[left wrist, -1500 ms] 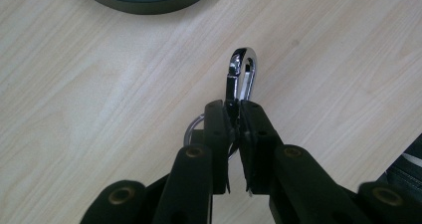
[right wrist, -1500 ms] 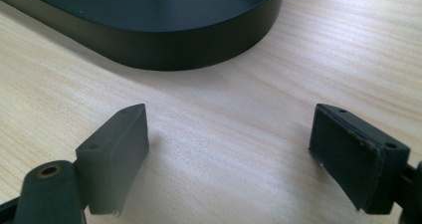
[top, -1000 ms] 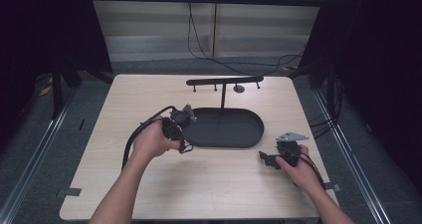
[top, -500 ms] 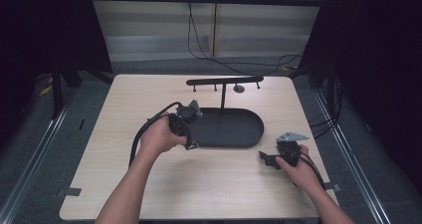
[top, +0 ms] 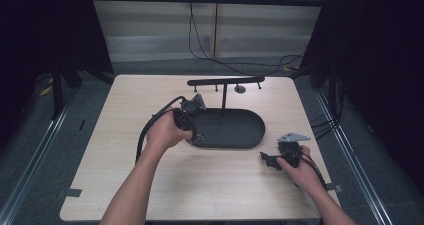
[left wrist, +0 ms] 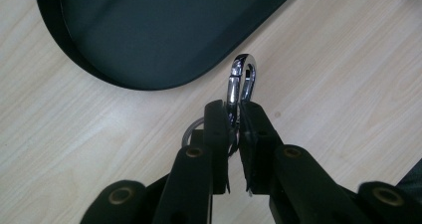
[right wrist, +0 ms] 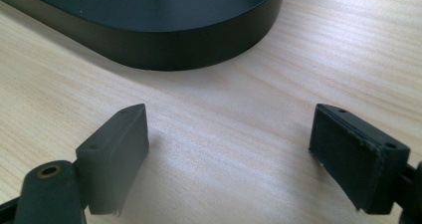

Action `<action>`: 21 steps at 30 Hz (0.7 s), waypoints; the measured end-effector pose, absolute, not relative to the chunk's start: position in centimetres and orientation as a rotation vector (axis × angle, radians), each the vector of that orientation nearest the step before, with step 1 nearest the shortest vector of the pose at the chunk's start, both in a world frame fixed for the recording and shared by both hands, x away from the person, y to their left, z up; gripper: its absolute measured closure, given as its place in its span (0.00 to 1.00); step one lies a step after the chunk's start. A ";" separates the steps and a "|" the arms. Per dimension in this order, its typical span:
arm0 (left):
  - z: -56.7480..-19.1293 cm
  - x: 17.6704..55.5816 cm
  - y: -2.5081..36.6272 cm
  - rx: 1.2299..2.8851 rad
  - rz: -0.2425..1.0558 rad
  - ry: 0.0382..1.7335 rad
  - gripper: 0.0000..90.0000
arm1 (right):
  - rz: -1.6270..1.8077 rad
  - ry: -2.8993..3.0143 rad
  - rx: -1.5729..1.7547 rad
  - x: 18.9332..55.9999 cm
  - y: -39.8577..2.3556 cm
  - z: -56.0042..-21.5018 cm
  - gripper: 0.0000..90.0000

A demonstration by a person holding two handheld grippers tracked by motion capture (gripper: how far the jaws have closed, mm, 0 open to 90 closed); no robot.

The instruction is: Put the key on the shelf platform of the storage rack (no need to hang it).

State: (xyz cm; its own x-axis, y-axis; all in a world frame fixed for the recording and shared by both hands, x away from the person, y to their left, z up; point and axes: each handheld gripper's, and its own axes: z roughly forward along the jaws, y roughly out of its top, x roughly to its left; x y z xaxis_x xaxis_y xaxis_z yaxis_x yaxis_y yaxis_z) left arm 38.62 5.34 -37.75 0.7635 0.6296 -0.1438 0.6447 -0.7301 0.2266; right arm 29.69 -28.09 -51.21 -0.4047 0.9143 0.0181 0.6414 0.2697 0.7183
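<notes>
Left tongs (left wrist: 234, 127) pinching shiny metal carabiner clip (left wrist: 242, 79), frame centre, beside black oval tray (left wrist: 164, 30); right tongs (right wrist: 229, 154) spread, idle. Next: probably hang clip on black T-stand (top: 225, 81).

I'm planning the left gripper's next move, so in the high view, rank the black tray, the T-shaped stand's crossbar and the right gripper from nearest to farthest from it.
From the left gripper:
1. Black tray, right beside it.
2. Crossbar, behind it, above the tray's far side.
3. Right gripper, across the table near the front right.
</notes>
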 end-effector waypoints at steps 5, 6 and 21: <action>-37.6 38.8 5.2 2.687 -0.069 1.005 0.92 | 0.924 2.145 1.408 29.7 -28.1 -51.2 0.17; -37.6 38.8 5.2 2.687 -0.069 1.005 0.92 | 0.924 2.145 1.408 29.7 -28.1 -51.2 0.17; -37.4 39.6 4.7 2.636 -0.033 1.037 0.92 | 0.924 2.144 1.403 29.7 -28.1 -51.2 0.17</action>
State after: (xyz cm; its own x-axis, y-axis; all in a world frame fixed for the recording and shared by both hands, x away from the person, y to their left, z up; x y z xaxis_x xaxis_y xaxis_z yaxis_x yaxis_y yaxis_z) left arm 39.60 4.67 -37.40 0.7380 0.6617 -0.1322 0.6688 -0.6911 0.2741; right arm 29.71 -28.11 -51.22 -0.4063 0.9136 0.0154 0.6387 0.2719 0.7198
